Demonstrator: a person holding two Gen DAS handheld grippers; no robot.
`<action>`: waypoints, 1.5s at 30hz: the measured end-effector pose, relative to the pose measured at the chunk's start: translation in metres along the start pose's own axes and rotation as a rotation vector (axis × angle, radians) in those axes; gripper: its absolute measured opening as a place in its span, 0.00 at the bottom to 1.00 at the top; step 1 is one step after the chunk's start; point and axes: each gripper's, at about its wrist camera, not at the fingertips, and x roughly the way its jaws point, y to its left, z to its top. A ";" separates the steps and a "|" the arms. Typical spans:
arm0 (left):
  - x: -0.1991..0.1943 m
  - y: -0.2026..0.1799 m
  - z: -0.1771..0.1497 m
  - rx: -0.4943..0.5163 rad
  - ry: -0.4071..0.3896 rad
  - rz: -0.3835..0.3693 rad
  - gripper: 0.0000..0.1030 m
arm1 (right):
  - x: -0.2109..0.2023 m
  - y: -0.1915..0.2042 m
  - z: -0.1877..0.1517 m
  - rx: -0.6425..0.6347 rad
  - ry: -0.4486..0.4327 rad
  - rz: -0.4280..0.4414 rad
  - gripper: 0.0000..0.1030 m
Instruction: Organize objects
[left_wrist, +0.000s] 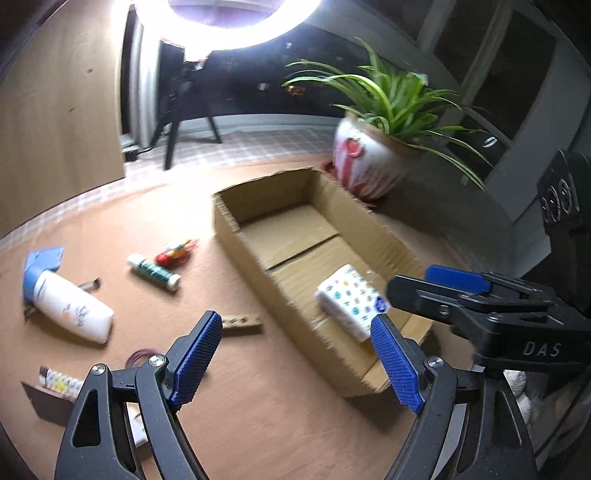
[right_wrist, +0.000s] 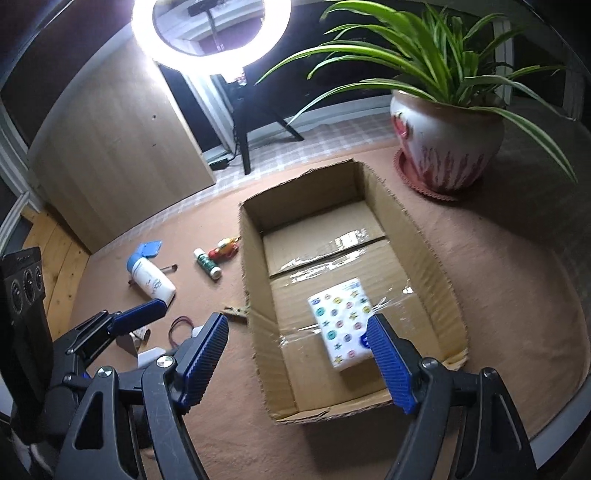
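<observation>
Open cardboard box (right_wrist: 436, 266), patterned tissue pack (right_wrist: 341, 323) inside

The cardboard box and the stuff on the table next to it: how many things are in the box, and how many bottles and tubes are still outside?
In the cardboard box: 1, the patterned tissue pack
White bottle with blue cap: 1
Green-and-white tube: 1
Red and yellow toy: 1
Total: 4; the small bits near the grippers are too unclear to count.

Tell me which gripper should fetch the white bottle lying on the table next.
Left, probably. The left gripper is open and empty over the table on the loose-items side, with the white bottle nearby. The right gripper, also open, hangs over the cardboard box, above the tissue pack.
</observation>
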 end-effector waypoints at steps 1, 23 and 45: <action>-0.003 0.008 -0.003 -0.014 0.002 0.010 0.83 | 0.000 0.003 -0.002 -0.003 0.001 0.004 0.72; -0.044 0.160 -0.100 -0.283 0.085 0.131 0.82 | 0.055 0.091 -0.034 -0.078 0.171 0.202 0.72; -0.026 0.161 -0.124 -0.299 0.122 0.033 0.65 | 0.148 0.147 -0.047 -0.042 0.433 0.307 0.68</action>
